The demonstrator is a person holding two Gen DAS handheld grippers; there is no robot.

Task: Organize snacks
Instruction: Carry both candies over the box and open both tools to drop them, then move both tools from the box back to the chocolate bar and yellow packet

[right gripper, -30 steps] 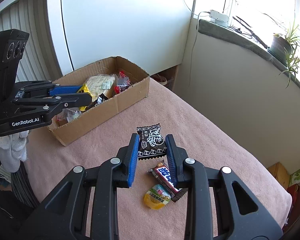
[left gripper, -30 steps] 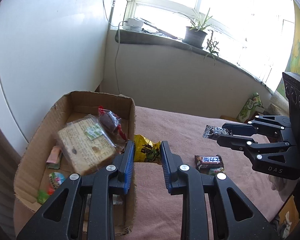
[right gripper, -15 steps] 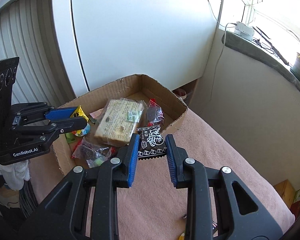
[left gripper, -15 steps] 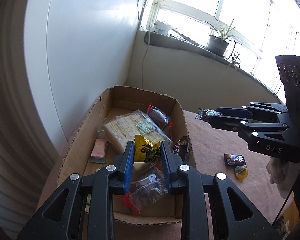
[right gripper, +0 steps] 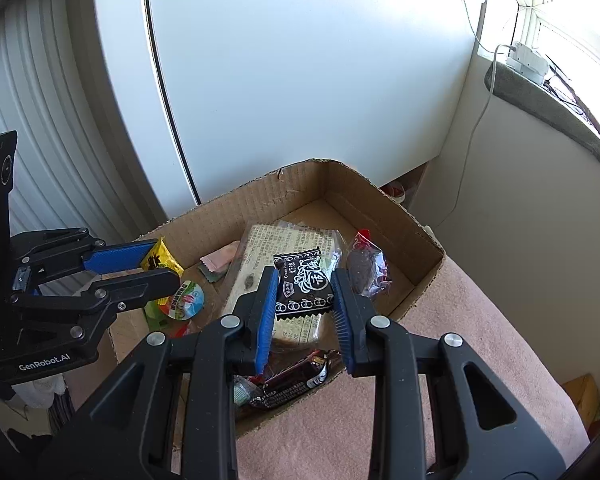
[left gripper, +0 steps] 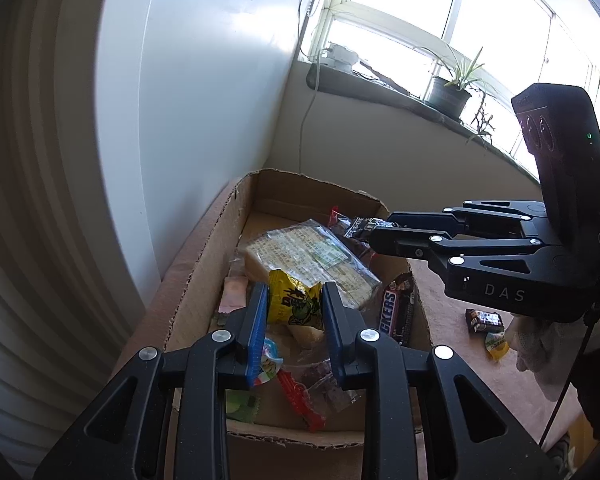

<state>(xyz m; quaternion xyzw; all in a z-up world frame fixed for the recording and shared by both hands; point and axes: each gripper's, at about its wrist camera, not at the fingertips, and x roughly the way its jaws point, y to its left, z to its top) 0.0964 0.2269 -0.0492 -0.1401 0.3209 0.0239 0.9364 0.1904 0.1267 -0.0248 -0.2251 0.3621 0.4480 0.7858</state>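
Note:
A cardboard box (left gripper: 204, 280) (right gripper: 300, 184) stands on the pink-covered table and holds several snacks, among them a large pale cracker pack (left gripper: 308, 256) (right gripper: 260, 256) and a Snickers bar (left gripper: 392, 308). My left gripper (left gripper: 294, 306) (right gripper: 148, 268) is shut on a yellow snack packet (left gripper: 294, 302) (right gripper: 158, 258) and holds it over the box. My right gripper (right gripper: 305, 292) (left gripper: 374, 232) is shut on a black snack packet (right gripper: 304, 286) (left gripper: 360, 226) and holds it over the box too.
On the pink table (left gripper: 452, 344) right of the box lie a small chocolate bar (left gripper: 485, 319) and a yellow candy (left gripper: 496, 345). A white wall (right gripper: 300, 80) stands right behind the box. A windowsill with a potted plant (left gripper: 452, 92) runs at the back.
Both grippers have moved from above the table to above the box, each carrying its packet. The right gripper now hangs over the cracker pack.

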